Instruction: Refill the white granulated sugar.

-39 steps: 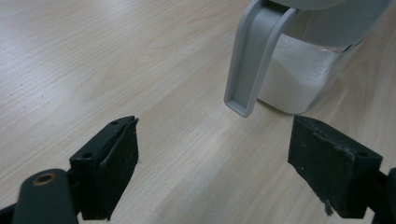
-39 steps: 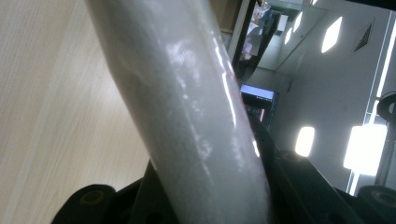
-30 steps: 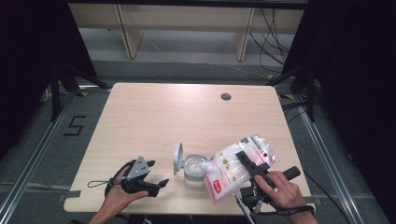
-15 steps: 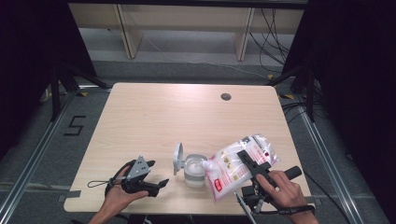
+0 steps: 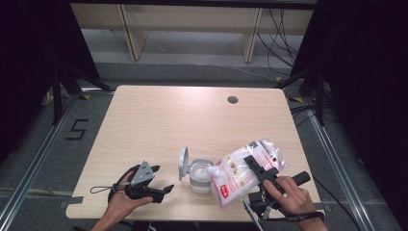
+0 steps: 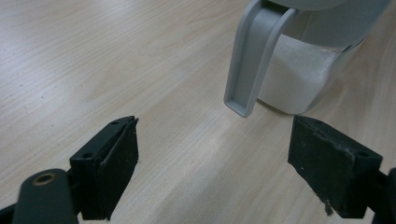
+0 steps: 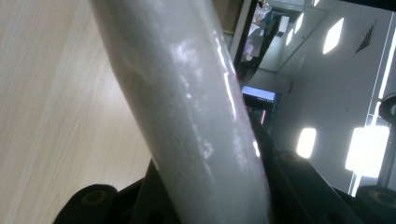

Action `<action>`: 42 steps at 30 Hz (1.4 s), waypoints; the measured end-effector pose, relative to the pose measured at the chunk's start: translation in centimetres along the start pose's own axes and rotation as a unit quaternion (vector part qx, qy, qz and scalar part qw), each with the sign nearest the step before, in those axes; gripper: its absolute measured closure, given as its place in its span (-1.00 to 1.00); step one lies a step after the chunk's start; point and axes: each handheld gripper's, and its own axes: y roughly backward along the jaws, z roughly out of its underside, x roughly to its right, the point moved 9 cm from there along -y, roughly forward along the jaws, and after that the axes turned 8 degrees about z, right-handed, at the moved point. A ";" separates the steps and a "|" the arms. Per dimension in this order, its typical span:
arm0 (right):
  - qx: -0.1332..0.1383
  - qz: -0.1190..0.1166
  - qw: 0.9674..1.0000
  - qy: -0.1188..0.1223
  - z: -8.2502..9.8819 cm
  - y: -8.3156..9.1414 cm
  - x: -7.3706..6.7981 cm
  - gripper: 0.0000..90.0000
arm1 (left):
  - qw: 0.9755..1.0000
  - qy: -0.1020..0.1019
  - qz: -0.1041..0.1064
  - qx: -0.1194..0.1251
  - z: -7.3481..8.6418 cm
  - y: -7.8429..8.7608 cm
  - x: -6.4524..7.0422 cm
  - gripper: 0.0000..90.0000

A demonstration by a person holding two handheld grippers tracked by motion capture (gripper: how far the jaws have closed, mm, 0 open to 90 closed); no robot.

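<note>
While the right gripper [image 5: 260, 174] clamps the clear plastic refill bag of white powder with a red-and-white label [image 5: 243, 173], what matters is how that bag lies against the small clear canister with a grey flip lid [image 5: 198, 174] at the near middle of the pale wooden table [image 5: 192, 120]. The bag slants over the table's near right part, its long axis running from the upper right down toward the lower left, with its left end tipped to the canister's open mouth and seemingly just touching the rim. In the right gripper view the bag [image 7: 187, 107] stands pinched between the black jaws. The canister stands upright, lid swung open to its left, white powder already inside. The left gripper [image 5: 156, 185] rests on the table just left of the canister, jaws spread and empty; its own view looks past them at the lid [image 6: 252, 56]. It is the nearer one to steady the canister, I reckon, should the pour need it.
</note>
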 end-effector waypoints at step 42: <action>0.005 0.001 0.999 0.040 -0.4 0.1 0.7 0.66 | 1.000 0.000 0.000 0.000 0.0 0.0 0.0 -0.65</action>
